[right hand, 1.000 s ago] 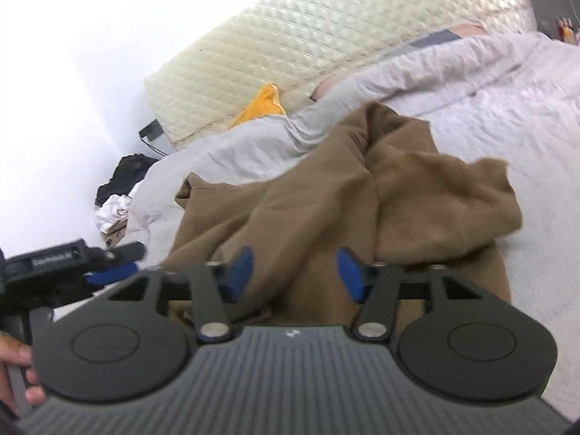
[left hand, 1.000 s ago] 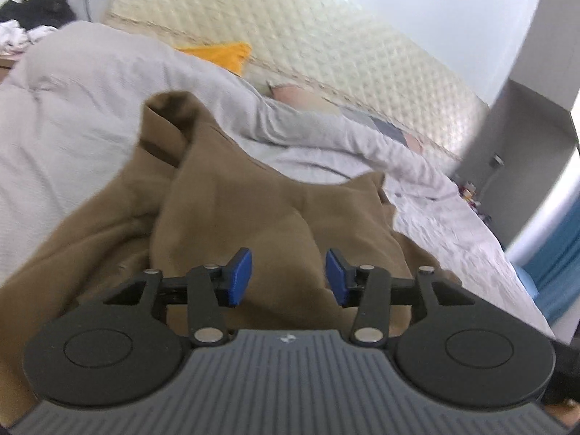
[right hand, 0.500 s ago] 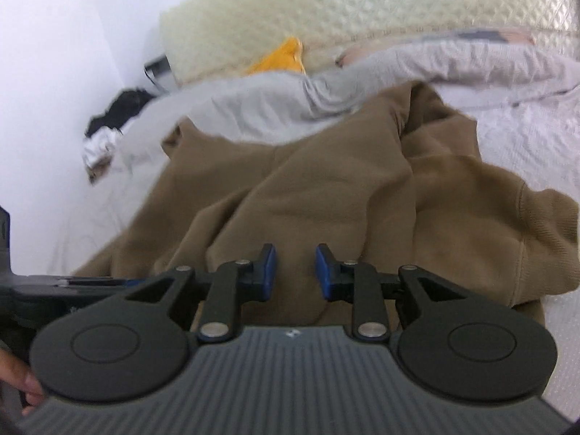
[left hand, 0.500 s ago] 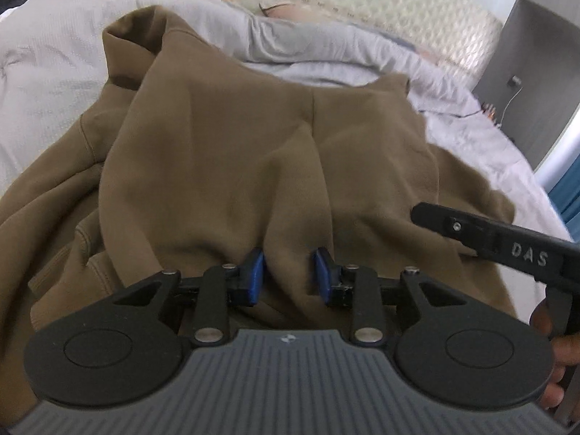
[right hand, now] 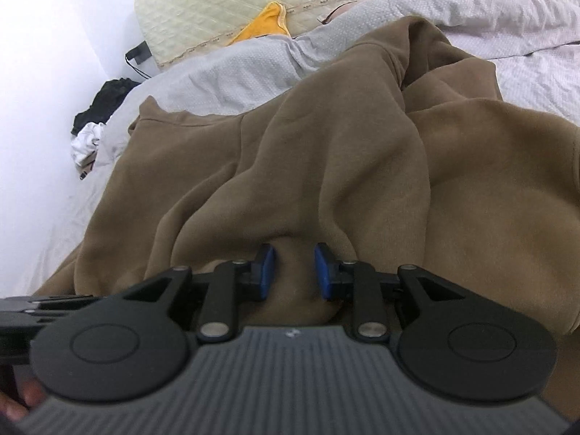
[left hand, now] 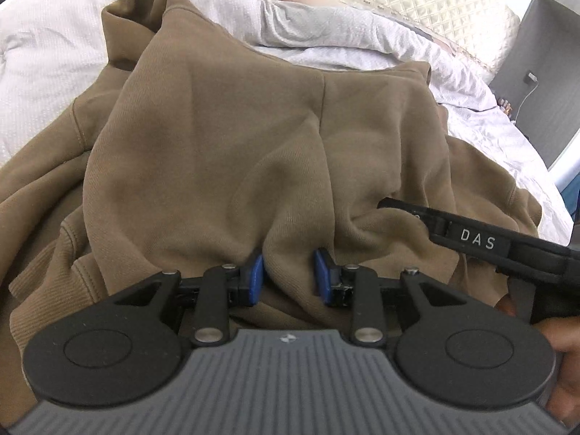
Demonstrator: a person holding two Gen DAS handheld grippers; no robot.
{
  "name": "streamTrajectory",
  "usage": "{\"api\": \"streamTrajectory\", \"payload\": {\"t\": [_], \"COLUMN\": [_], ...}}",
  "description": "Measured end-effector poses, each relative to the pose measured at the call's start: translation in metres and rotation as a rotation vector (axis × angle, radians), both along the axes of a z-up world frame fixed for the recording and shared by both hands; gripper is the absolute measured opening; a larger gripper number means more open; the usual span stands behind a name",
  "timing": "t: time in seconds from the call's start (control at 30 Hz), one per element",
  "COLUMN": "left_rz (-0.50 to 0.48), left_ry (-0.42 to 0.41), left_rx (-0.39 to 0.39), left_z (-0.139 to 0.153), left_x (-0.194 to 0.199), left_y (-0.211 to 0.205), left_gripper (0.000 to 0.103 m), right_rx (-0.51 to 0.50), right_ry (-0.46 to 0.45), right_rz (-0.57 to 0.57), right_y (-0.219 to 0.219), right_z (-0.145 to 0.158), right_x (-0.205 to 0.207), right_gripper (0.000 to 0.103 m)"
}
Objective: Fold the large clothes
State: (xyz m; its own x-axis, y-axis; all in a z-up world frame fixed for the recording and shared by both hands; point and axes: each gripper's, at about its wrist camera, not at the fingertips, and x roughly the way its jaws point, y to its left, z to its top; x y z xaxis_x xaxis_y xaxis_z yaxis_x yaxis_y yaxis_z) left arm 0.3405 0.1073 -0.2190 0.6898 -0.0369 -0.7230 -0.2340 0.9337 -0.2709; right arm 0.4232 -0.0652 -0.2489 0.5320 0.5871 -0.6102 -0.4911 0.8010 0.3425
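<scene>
A large brown sweatshirt (left hand: 217, 145) lies crumpled on the bed, its hood or collar end toward the headboard. In the left wrist view my left gripper (left hand: 289, 275) is down at its near edge, blue pads pressing on a raised fold of the fabric. The black body of the right gripper (left hand: 471, 243) reaches in from the right, a hand behind it. In the right wrist view the sweatshirt (right hand: 326, 163) fills the middle. My right gripper (right hand: 294, 272) pinches a ridge of the cloth between its pads.
A pale grey bed cover (left hand: 36, 54) lies under and around the sweatshirt, with a quilted cream headboard (right hand: 217, 0) behind. A yellow cloth (right hand: 264, 25) sits by the headboard. Dark and white clothes (right hand: 98, 108) are heaped at the left. A grey cabinet (left hand: 536, 72) stands to the right.
Both grippers have come down and forward onto the sweatshirt. Their jaws went from wide apart to closed on folds of the fabric. The right gripper has entered the left wrist view.
</scene>
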Motion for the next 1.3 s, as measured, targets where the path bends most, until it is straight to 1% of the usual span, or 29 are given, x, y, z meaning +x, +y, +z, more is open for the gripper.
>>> {"api": "streamTrajectory", "payload": {"t": [0.07,0.13,0.23,0.3,0.33,0.4,0.47,0.57,0.6,0.67,0.73,0.8,0.87,0.93,0.97,1.0,1.03,1.07,1.13,1.17,1.23,1.27,1.3], "left_rz": [0.011,0.011,0.018,0.037,0.042,0.04,0.03,0.028,0.032,0.06,0.096,0.123,0.137,0.15,0.146,0.137,0.142,0.159,0.192,0.202,0.237,0.254,0.273], "left_ry": [-0.023,-0.042,-0.07,-0.08,-0.086,-0.101,-0.111,-0.119,-0.125,-0.139,-0.127,-0.112,-0.095,-0.062,-0.039,-0.023,0.003,0.026,0.065,0.085,0.129,0.151,0.178], "left_rx": [0.0,0.009,-0.009,-0.029,-0.029,-0.013,0.011,0.063,0.069,0.029,0.017,-0.002,-0.054,-0.124,-0.147,-0.145,-0.136,-0.142,-0.198,-0.221,-0.27,-0.291,-0.308], "left_z": [0.001,0.005,0.013,0.019,0.022,0.029,0.037,0.046,0.049,0.052,0.055,0.059,0.063,0.065,0.068,0.07,0.074,0.077,0.083,0.084,0.087,0.087,0.086], "left_x": [-0.005,-0.012,-0.026,-0.037,-0.041,-0.049,-0.059,-0.073,-0.078,-0.092,-0.103,-0.112,-0.121,-0.13,-0.135,-0.137,-0.141,-0.145,-0.153,-0.154,-0.16,-0.162,-0.163], "left_y": [-0.001,-0.005,-0.004,-0.003,-0.003,-0.004,-0.008,-0.016,-0.017,-0.01,-0.003,0.008,0.019,0.029,0.033,0.035,0.038,0.042,0.057,0.064,0.083,0.091,0.099], "left_gripper": [0.036,0.036,0.038,0.043,0.047,0.049,0.05,0.051,0.051,0.051,0.051,0.051,0.051,0.051,0.051,0.052,0.055,0.058,0.061,0.062,0.062,0.063,0.063], "right_rx": [0.012,0.055,0.097,0.122,0.131,0.144,0.135,0.09,0.077,0.075,0.077,0.037,0.001,0.006,0.012,0.013,0.01,0.003,-0.007,0.004,0.034,0.039,0.039], "right_ry": [0.004,0.017,0.015,0.006,0.004,0.003,-0.013,-0.038,-0.045,-0.041,0.001,0.03,0.057,0.109,0.142,0.165,0.19,0.215,0.29,0.337,0.438,0.475,0.509], "right_rz": [0.003,-0.015,-0.04,-0.055,-0.067,-0.088,-0.095,-0.097,-0.102,-0.126,-0.143,-0.158,-0.176,-0.195,-0.213,-0.233,-0.253,-0.268,-0.311,-0.343,-0.419,-0.44,-0.455], "right_y": [-0.001,-0.006,-0.013,-0.02,-0.023,-0.031,-0.037,-0.041,-0.043,-0.05,-0.058,-0.066,-0.077,-0.093,-0.103,-0.111,-0.121,-0.128,-0.143,-0.15,-0.163,-0.166,-0.169], "right_z": [0.001,0.003,0.014,0.024,0.029,0.037,0.044,0.054,0.057,0.061,0.063,0.066,0.069,0.072,0.071,0.069,0.067,0.064,0.057,0.052,0.041,0.036,0.03], "right_x": [0.0,-0.001,-0.01,-0.02,-0.025,-0.038,-0.051,-0.071,-0.079,-0.093,-0.106,-0.117,-0.126,-0.13,-0.131,-0.133,-0.133,-0.135,-0.132,-0.129,-0.122,-0.12,-0.117], "right_gripper": [0.026,0.027,0.027,0.028,0.03,0.031,0.031,0.032,0.032,0.032,0.032,0.032,0.032,0.034,0.04,0.05,0.058,0.061,0.063,0.065,0.08,0.081,0.079]}}
